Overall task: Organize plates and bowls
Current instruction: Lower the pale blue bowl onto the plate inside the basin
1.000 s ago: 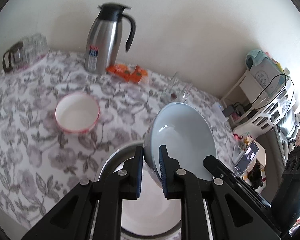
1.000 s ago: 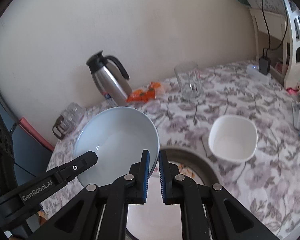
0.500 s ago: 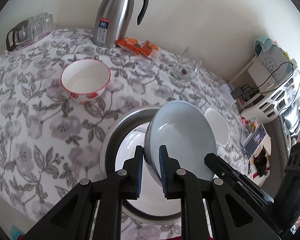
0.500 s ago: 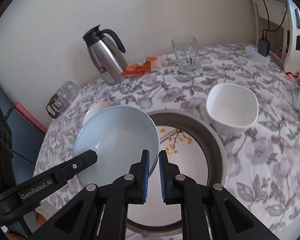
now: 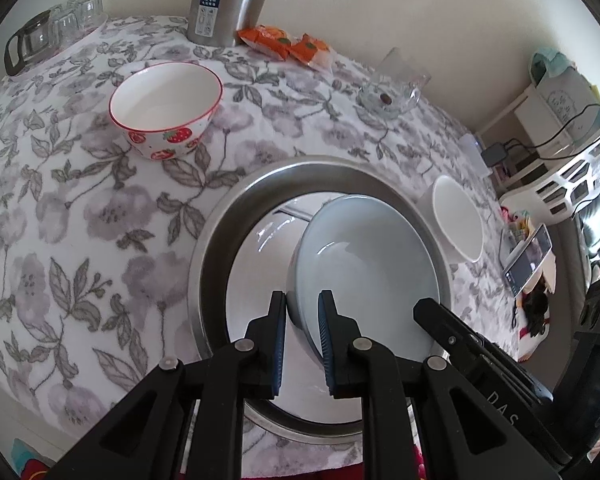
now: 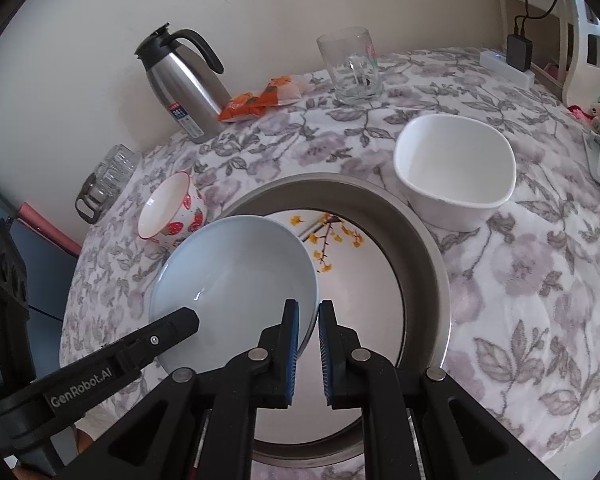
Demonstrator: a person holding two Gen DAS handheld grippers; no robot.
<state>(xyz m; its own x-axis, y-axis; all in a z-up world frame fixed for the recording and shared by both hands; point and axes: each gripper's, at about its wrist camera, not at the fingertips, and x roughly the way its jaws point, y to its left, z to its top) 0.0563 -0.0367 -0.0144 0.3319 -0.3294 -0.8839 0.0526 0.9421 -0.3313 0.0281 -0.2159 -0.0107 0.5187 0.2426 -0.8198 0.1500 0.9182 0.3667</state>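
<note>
Floral tablecloth point(image 5: 80, 216) covers the table. Left gripper point(image 5: 302, 312) and right gripper point(image 6: 309, 320) each clamp opposite rims of the pale blue bowl point(image 6: 236, 280) — held tilted over the white plate point(image 6: 364, 280) inside the steel tray point(image 6: 432, 248). Strawberry bowl point(image 5: 166, 108) and white square bowl point(image 6: 456, 172) flank the tray.

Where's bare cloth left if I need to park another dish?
Widest bare patch: near the table edge, between strawberry bowl and steel basin. Another beyond white bowl, toward glass mug. Crowded around kettle, snack packets.
</note>
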